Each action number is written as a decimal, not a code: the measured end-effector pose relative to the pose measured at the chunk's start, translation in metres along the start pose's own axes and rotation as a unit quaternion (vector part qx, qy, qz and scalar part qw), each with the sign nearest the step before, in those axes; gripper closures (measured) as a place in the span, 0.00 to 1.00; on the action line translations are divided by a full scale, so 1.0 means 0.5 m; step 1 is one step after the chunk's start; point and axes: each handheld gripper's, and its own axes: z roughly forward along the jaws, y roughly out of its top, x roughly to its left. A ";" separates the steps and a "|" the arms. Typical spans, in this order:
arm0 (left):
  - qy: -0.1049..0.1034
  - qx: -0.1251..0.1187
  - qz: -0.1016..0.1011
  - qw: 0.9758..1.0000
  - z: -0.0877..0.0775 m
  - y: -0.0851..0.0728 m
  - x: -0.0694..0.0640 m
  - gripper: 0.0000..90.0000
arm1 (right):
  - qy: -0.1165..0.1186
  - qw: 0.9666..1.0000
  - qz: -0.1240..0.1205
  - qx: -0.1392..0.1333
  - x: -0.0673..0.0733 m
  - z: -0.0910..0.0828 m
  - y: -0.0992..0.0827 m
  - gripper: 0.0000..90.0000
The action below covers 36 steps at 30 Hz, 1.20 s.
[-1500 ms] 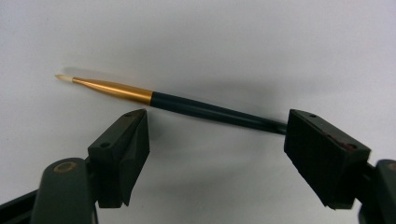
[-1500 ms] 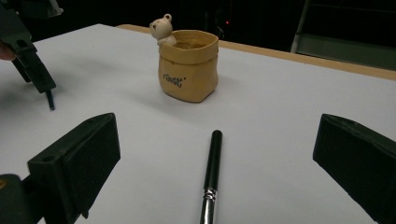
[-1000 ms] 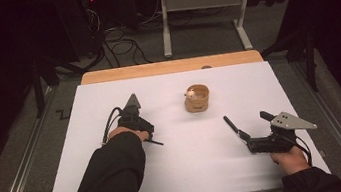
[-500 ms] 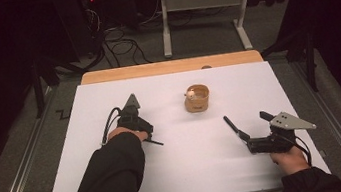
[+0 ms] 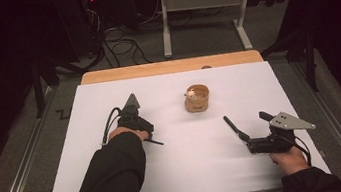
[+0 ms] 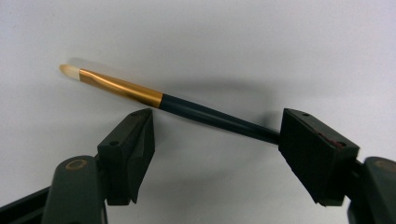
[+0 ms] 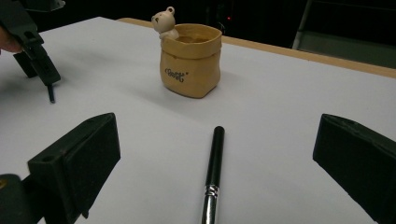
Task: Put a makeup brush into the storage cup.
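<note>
Left hand-held gripper [image 6: 217,140] hangs released over the brush [image 6: 168,103]; centre its handle before clenching. Right hand-held gripper [image 7: 215,172] is released too.

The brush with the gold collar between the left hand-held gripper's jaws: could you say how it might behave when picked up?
The brush looks thin and straight, so probably stiff and light. Its round, glossy handle may slip or roll on the smooth white table. The pale tip looks soft, so it likely bends if pressed.

The brush [image 6: 177,103] end hides behind the jaw at 3 o'clock. The pen [image 7: 212,177] is cut off at 6 o'clock.
</note>
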 end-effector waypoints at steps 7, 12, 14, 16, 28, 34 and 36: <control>0.007 0.000 0.007 1.000 0.009 0.000 -0.014 0.17 | 0.000 1.000 -0.002 0.001 0.000 0.001 0.000 0.01; 0.027 0.002 0.015 1.000 0.011 0.000 -0.022 0.21 | 0.000 1.000 0.000 -0.001 0.000 0.000 0.000 0.01; 0.029 0.000 0.013 0.999 0.012 -0.001 -0.024 0.21 | 0.001 1.000 0.000 -0.001 0.000 0.000 0.000 0.01; 0.045 0.000 0.016 0.999 0.012 -0.001 -0.029 0.24 | 0.001 1.000 0.004 0.001 0.001 0.000 0.000 0.01; 0.052 -0.003 0.027 0.998 0.007 -0.005 -0.025 0.35 | 0.000 1.000 -0.001 0.000 0.001 0.001 0.000 0.01; 0.052 -0.001 0.031 0.998 0.004 -0.005 -0.021 0.38 | 0.000 1.000 -0.001 0.001 0.000 0.001 0.000 0.02; 0.052 -0.001 0.031 0.998 0.004 -0.005 -0.021 0.39 | 0.000 1.000 -0.001 0.001 0.000 0.001 0.000 0.02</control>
